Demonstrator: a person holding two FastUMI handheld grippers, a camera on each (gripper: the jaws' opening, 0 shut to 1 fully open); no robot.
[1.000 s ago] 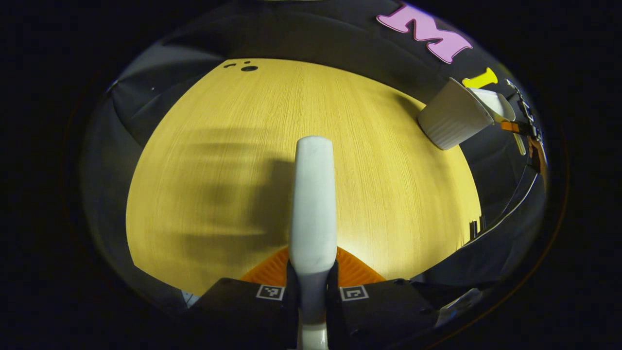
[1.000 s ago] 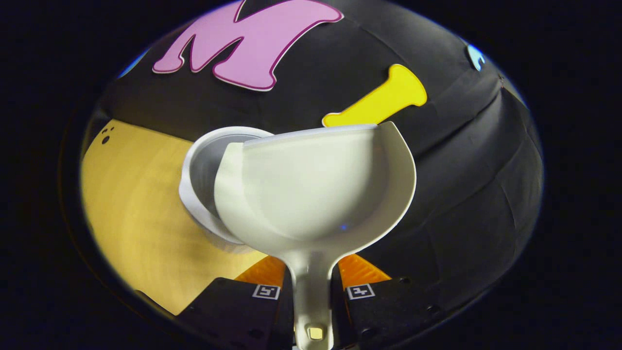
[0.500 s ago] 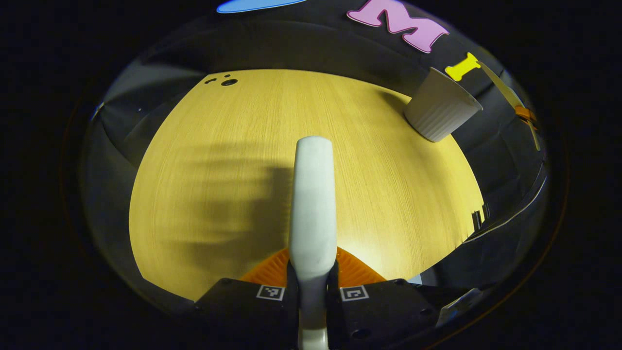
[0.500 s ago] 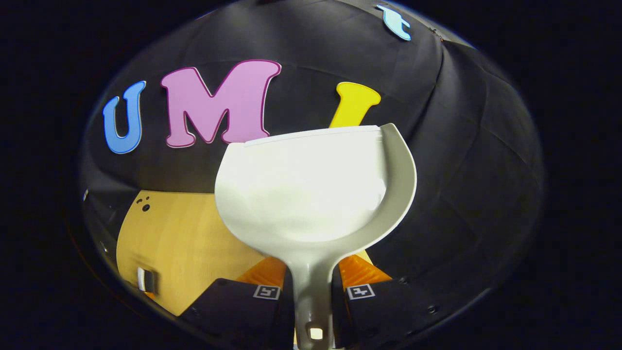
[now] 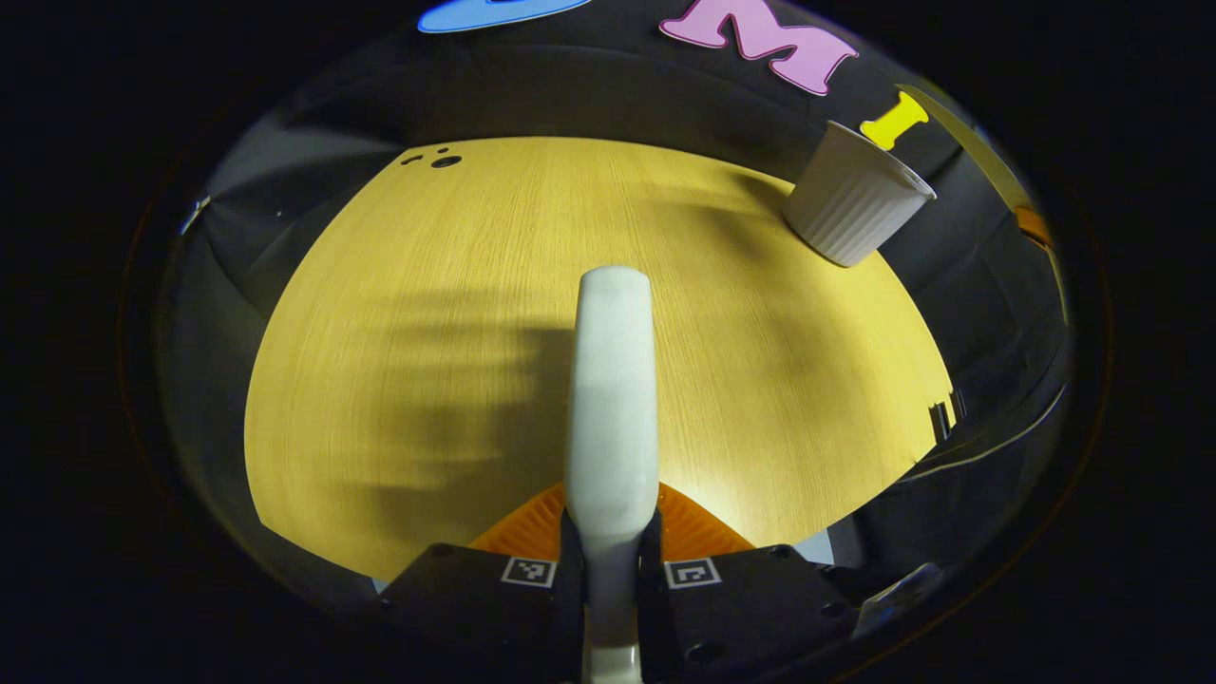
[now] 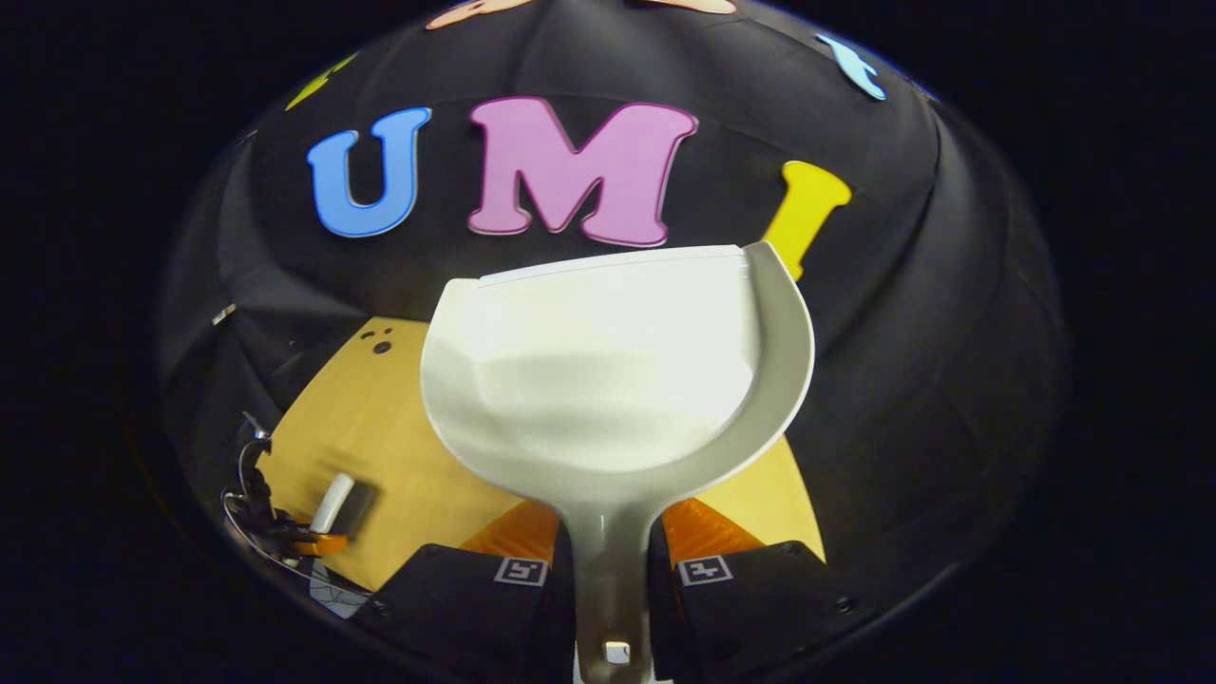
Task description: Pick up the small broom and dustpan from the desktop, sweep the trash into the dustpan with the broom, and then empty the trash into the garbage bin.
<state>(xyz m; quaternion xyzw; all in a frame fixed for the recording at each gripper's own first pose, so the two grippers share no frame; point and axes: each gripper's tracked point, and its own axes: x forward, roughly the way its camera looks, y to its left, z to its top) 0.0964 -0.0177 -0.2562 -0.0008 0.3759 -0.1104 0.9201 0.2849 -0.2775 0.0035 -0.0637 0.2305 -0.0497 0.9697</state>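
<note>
Desk [image 5: 475, 313]: wood top, and I see no trash on the part of it that shows in the left gripper view. In my judgement sweeping and emptying are done, and what remains is to set the tools down.

Garbage bin [image 5: 852, 206]: white ribbed cup, upright at the far right edge of the desk, close to the booth wall. Its inside cannot be seen from here.

Dustpan [image 6: 608, 370]: my right gripper [image 6: 613, 560] has both fingers closed on its handle, pan pointing forward and held above the desk. The pan is bare inside, no trash visible. It is away from the bin and tilted up toward the wall.

Broom [image 5: 613, 399]: my left gripper [image 5: 613, 560] is clamped on its pale handle, which sticks straight out ahead over the middle of the desk. The bristle end is hidden from me.

In the right gripper view the left gripper [image 6: 328, 513] sits low at the left, well apart from the pan.

To do this step well: lower each tool level onto open wood, keep both well apart from the bin so it isn't tipped, and release only once the tool rests on the surface.
</note>
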